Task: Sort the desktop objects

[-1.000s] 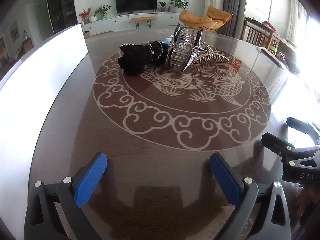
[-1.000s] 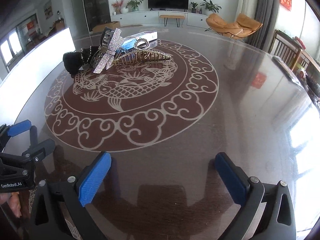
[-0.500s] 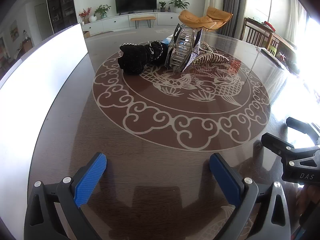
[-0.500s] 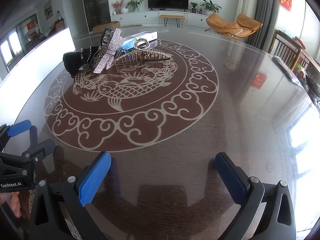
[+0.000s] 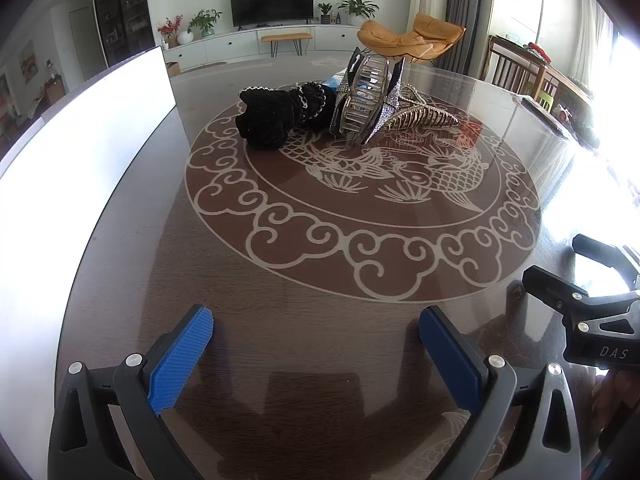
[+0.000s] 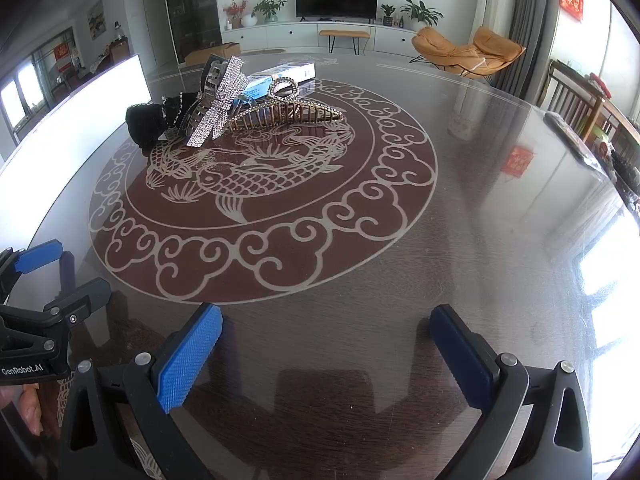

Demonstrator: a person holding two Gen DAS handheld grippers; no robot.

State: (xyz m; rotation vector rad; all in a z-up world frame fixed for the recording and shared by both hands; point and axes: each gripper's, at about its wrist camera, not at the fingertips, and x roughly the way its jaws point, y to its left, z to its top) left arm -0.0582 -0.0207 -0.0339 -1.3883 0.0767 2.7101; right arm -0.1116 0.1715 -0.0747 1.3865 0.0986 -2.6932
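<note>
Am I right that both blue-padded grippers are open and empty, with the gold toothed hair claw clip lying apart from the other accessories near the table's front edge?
Not quite. Both the left gripper and right gripper are open and empty, but the gold toothed hair claw clip lies in the far pile, touching the rhinestone bow clip beside the black scrunchie. The right wrist view shows it.

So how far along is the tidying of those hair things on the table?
Nothing looks sorted yet. The black scrunchie, rhinestone bow clip, gold claw clip and blue-and-white box lie bunched together on the table. The left gripper and right gripper are open, holding nothing, short of the pile. All the sorting remains.
</note>
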